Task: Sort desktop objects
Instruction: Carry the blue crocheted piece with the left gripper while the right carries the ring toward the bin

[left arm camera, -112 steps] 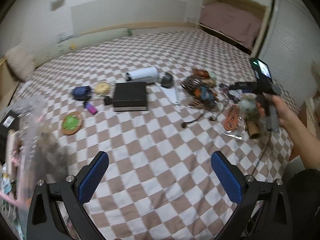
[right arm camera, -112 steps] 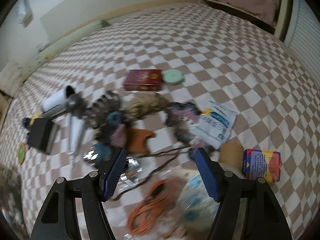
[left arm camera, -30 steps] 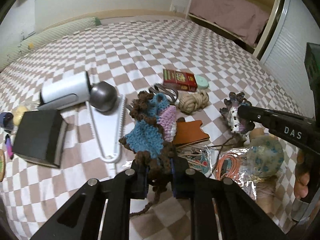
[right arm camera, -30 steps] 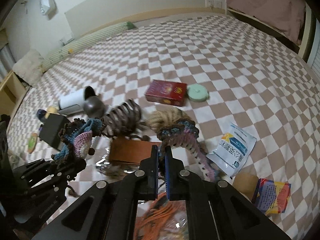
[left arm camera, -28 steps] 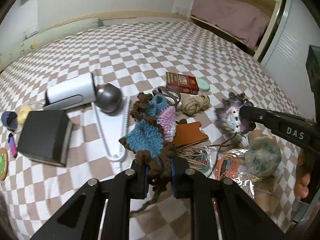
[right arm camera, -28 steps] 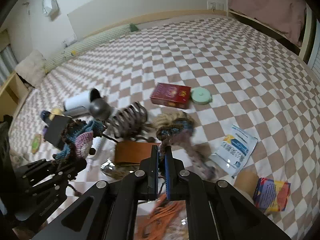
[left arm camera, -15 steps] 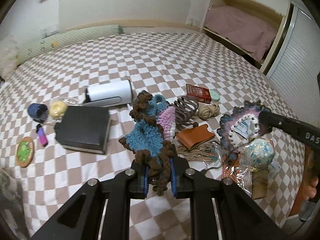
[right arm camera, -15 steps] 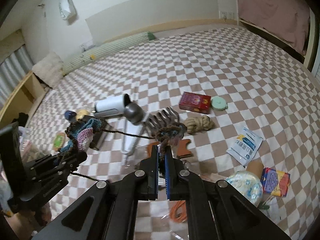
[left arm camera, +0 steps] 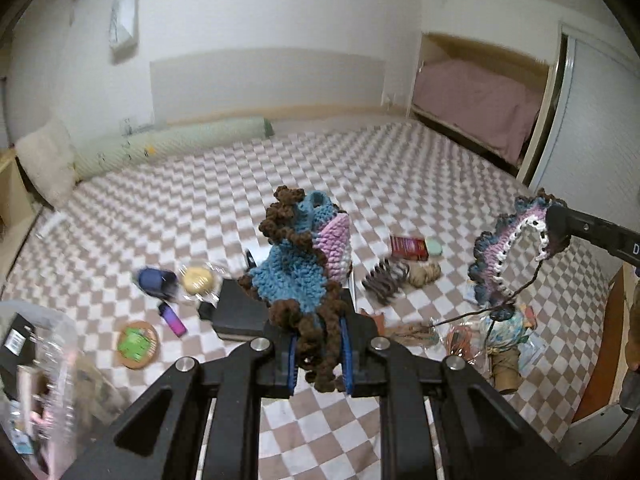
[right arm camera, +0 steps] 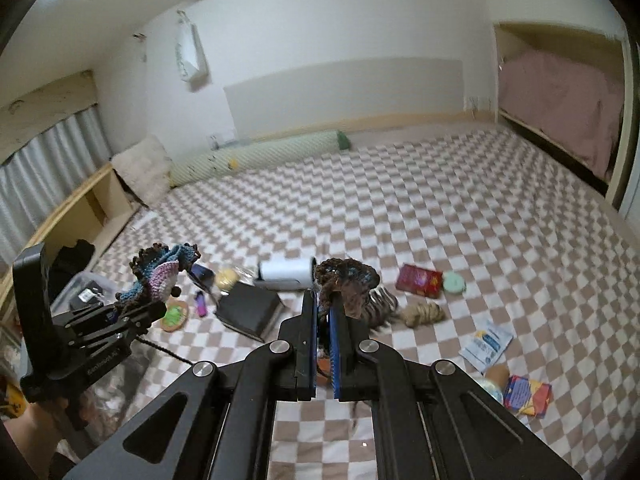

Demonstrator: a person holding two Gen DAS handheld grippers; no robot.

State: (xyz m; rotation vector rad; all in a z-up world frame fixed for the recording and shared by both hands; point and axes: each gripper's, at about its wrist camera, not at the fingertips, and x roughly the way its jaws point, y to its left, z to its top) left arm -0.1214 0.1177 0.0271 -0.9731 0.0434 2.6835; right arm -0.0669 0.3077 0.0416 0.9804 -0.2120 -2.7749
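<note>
Where the left gripper is seen from its own camera, its jaws are clamped on a blue crochet piece with brown edging and a pink patch, held up above the checked sheet. The right gripper is pressed together on a second crochet piece (purple, blue and white frills), also raised, with a dark cord hanging from it. Listed on the sheet below: black box, white cylinder, red box, green disc, rope coil, lighter, white packet.
</note>
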